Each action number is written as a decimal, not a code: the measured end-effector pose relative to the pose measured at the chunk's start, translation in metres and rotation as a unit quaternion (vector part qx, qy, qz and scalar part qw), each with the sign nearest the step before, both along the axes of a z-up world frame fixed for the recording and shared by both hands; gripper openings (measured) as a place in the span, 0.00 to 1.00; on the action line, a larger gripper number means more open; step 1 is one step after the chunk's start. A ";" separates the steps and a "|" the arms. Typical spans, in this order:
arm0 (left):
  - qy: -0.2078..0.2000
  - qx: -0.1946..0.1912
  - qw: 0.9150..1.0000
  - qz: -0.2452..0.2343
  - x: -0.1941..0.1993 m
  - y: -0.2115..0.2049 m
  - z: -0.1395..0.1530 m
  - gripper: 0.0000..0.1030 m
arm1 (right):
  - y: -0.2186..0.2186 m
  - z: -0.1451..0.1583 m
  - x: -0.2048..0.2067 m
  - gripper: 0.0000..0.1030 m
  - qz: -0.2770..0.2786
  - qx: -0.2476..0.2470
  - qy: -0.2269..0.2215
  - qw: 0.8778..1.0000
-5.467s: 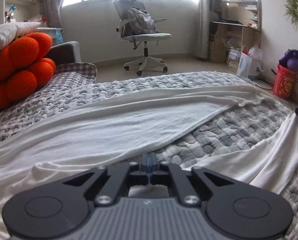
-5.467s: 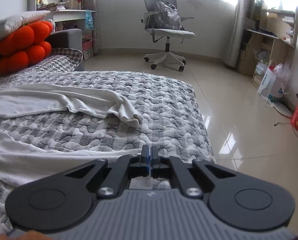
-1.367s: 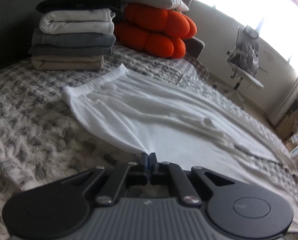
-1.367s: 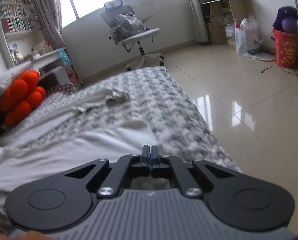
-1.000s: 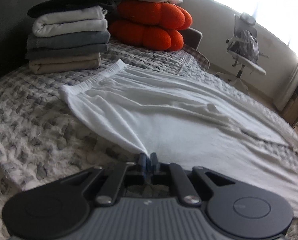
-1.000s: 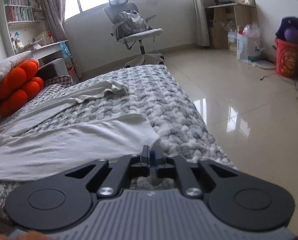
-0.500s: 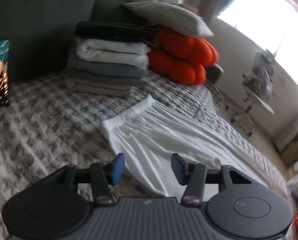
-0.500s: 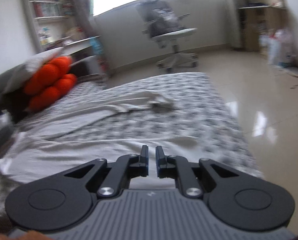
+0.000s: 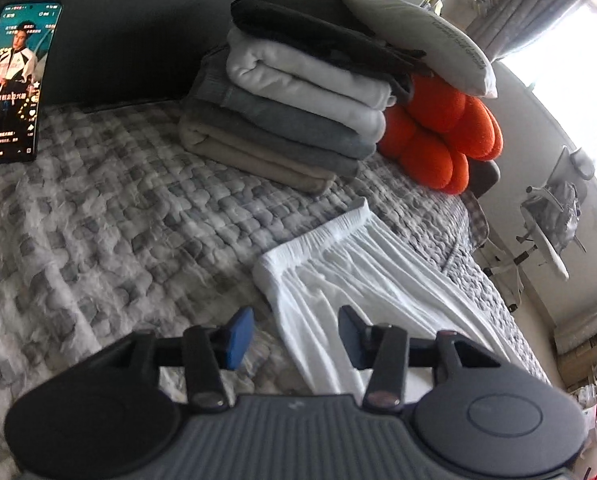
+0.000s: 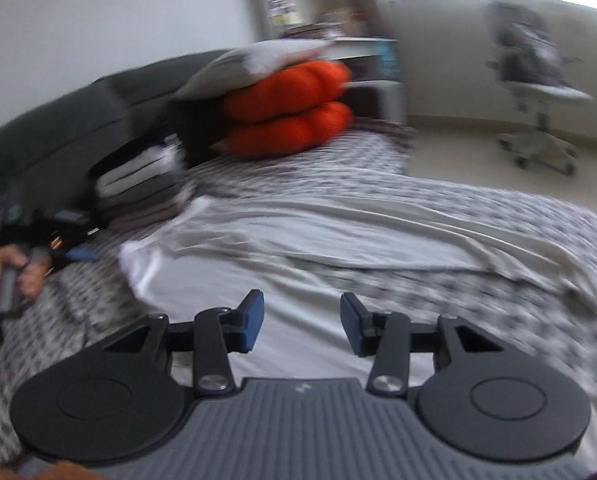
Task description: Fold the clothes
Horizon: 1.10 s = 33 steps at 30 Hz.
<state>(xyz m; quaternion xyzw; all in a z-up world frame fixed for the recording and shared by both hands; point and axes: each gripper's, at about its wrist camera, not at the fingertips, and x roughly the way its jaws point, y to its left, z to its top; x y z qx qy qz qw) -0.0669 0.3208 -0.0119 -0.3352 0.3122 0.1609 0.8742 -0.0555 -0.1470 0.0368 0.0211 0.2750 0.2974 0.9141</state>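
Both grippers hang over the quilted bed [image 9: 110, 216] with jaws spread and nothing between them: the left gripper [image 9: 294, 334] sits just short of the white trousers [image 9: 362, 276], above their near edge below the gathered waistband [image 9: 318, 236]. The right gripper [image 10: 301, 322] hovers over the trousers' middle, so the left looks nearer the waist end. From there the trousers run lengthwise away toward the office chair [image 9: 554, 220]; beyond the waistband stand a stack of folded clothes [image 9: 294, 112] and an orange cushion [image 9: 442, 136].
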 end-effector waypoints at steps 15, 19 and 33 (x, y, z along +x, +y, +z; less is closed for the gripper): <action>-0.002 0.011 1.000 -0.003 0.026 0.019 -0.029 0.31 | 0.149 -0.016 0.018 0.31 0.230 -0.113 0.003 0.967; -0.003 0.006 1.000 0.002 0.029 0.026 -0.038 0.25 | 0.166 -0.030 0.014 0.28 0.250 -0.156 0.002 0.956; -0.033 0.041 0.999 0.000 0.021 0.027 -0.035 0.05 | 0.181 -0.036 0.002 0.00 0.245 -0.217 -0.032 0.944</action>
